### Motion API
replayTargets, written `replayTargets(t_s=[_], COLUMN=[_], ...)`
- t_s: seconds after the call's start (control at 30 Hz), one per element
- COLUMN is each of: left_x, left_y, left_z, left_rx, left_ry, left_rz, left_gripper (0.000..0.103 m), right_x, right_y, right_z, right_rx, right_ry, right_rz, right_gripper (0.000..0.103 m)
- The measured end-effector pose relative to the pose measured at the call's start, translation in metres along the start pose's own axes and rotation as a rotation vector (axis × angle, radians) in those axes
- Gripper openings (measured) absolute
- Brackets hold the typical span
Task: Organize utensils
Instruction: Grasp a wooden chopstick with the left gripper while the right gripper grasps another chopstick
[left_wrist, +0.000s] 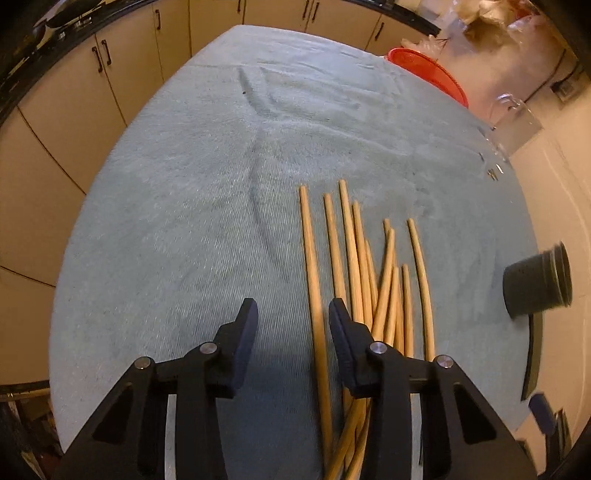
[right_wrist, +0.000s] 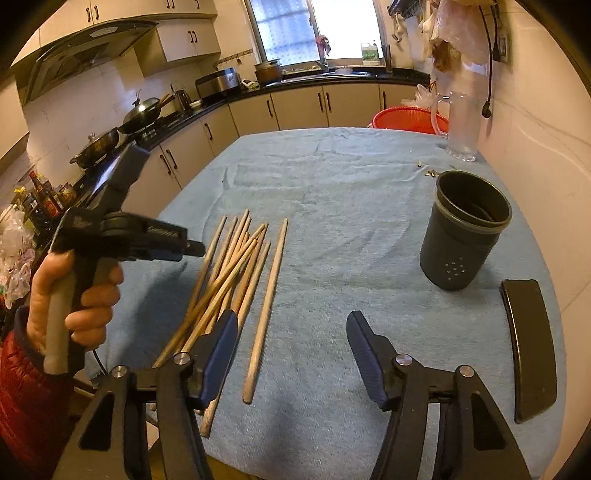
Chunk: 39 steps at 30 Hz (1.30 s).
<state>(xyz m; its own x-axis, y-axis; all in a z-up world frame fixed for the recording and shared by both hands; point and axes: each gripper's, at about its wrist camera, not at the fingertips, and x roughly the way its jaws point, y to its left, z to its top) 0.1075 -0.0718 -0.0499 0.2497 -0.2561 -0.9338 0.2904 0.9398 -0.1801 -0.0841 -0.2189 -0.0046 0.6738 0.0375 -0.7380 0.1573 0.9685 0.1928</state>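
— Where are the chopsticks?

— The wooden chopsticks (right_wrist: 236, 273) lie in a loose, crossing pile on the blue-grey towel (right_wrist: 332, 192) that covers the table, toward its left side as my right-hand camera sees it. One chopstick (right_wrist: 266, 306) lies apart, just to the right of the pile.

— And your tools?

— My left gripper (left_wrist: 291, 325) is spread open low over the near ends of the pile; one chopstick (left_wrist: 314, 295) runs up through the gap between its fingers, and the rest (left_wrist: 384, 291) pass under or beside the right finger. I cannot tell whether the pads touch any of them. My right gripper (right_wrist: 288, 343) is released too, jaws wide, above bare towel at the near edge, its left finger (right_wrist: 221, 354) overlapping the pile's near ends.

— Anything around them?

— A dark perforated utensil holder (right_wrist: 463, 236) stands upright near the right edge, well apart from the pile. A black phone-like slab (right_wrist: 530, 347) lies flat just nearer than it, along the same edge. At the far right corner stands a clear glass pitcher (right_wrist: 460, 125), with a red basket (right_wrist: 406, 120) beyond the far edge. My left hand (right_wrist: 74, 295) grips its tool's handle at the left edge.
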Motion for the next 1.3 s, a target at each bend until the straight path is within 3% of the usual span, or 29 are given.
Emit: replayTargets(t_s=[0.07, 0.2, 0.43, 0.67, 0.83, 0.93, 1.1, 1.3], left_x=[0.008, 0.017, 0.018, 0.019, 0.022, 0.024, 0.025, 0.015], left_y=[-0.002, -0.006, -0.005, -0.003, -0.003, -0.002, -0.004, -0.002], left_z=[0.005, 0.008, 0.007, 0.010, 0.016, 0.016, 0.018, 0.011], left_rx=[-0.004, 0.007, 0.023, 0.039, 0.044, 0.048, 0.053, 0.060], left_ry=[0.018, 0.020, 0.030, 0.043, 0.050, 0.050, 0.044, -0.002], left_rz=[-0.001, 0.020, 0.053, 0.047, 0.035, 0.024, 0.029, -0.001], left_gripper=[0.028, 0.021, 0.008, 0.008, 0.008, 0.008, 0.007, 0.006], right_x=[0.003, 0.012, 0.051, 0.131, 0.162, 0.176, 0.186, 0.174], right_y=[0.001, -0.002, -0.004, -0.010, -0.007, -0.002, 0.007, 0.001], right_z=[0.001, 0.009, 0.047, 0.082, 0.091, 0.093, 0.095, 0.095], right_rx=[0.002, 0.019, 0.065, 0.093, 0.079, 0.056, 0.004, 0.024], right_ry=[0.010, 0.042, 0.169, 0.347, 0.395, 0.420, 0.427, 0.379], right_rz=[0.002, 0.001, 0.076, 0.067, 0.047, 0.033, 0.004, 0.040], right_gripper=[0.059, 0.045, 0.041, 0.041, 0.037, 0.022, 0.010, 0.008])
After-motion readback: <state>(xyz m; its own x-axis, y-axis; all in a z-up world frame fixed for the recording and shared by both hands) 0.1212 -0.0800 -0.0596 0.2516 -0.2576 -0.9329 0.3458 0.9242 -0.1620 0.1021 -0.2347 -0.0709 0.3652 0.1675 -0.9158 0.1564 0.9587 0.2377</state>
